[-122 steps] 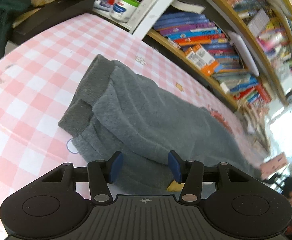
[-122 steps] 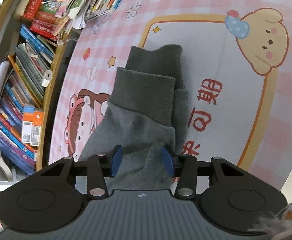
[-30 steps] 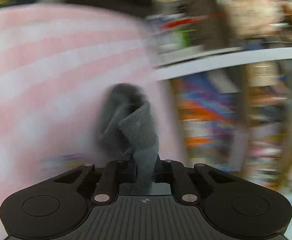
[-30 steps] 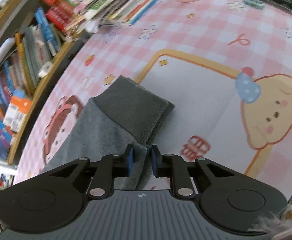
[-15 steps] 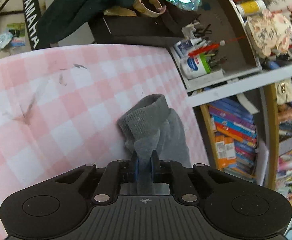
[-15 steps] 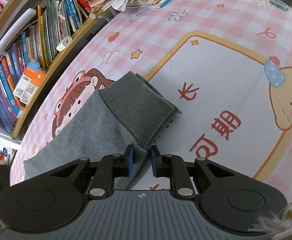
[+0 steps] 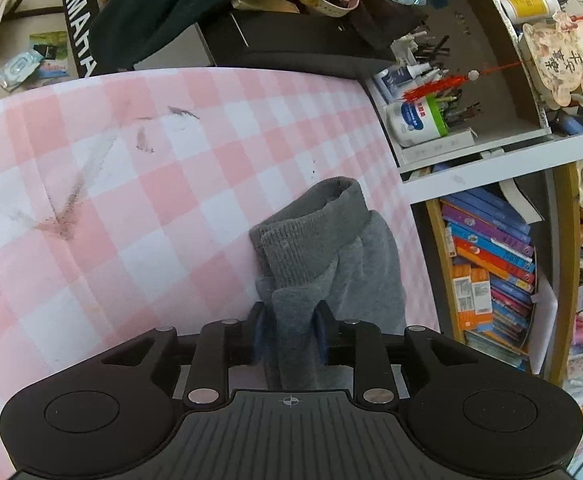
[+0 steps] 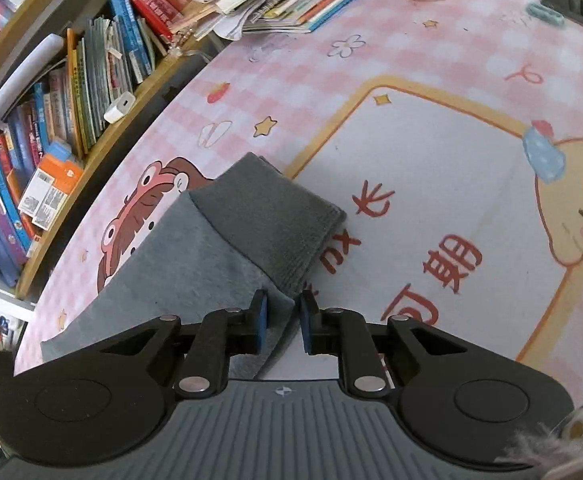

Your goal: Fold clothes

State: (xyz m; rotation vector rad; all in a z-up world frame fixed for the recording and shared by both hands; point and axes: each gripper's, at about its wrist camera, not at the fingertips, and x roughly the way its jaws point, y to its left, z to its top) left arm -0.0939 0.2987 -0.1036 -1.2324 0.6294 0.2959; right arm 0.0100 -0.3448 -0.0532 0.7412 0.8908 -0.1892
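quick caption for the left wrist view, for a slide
Left gripper opening around a fold of grey garment lying on the pink checked tablecloth.

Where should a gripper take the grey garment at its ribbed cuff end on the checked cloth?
Grip the grey garment across its ribbed cuff, coming from the open checked cloth side; the cuff stands bunched and raised, and the bookshelf crowds the far side.
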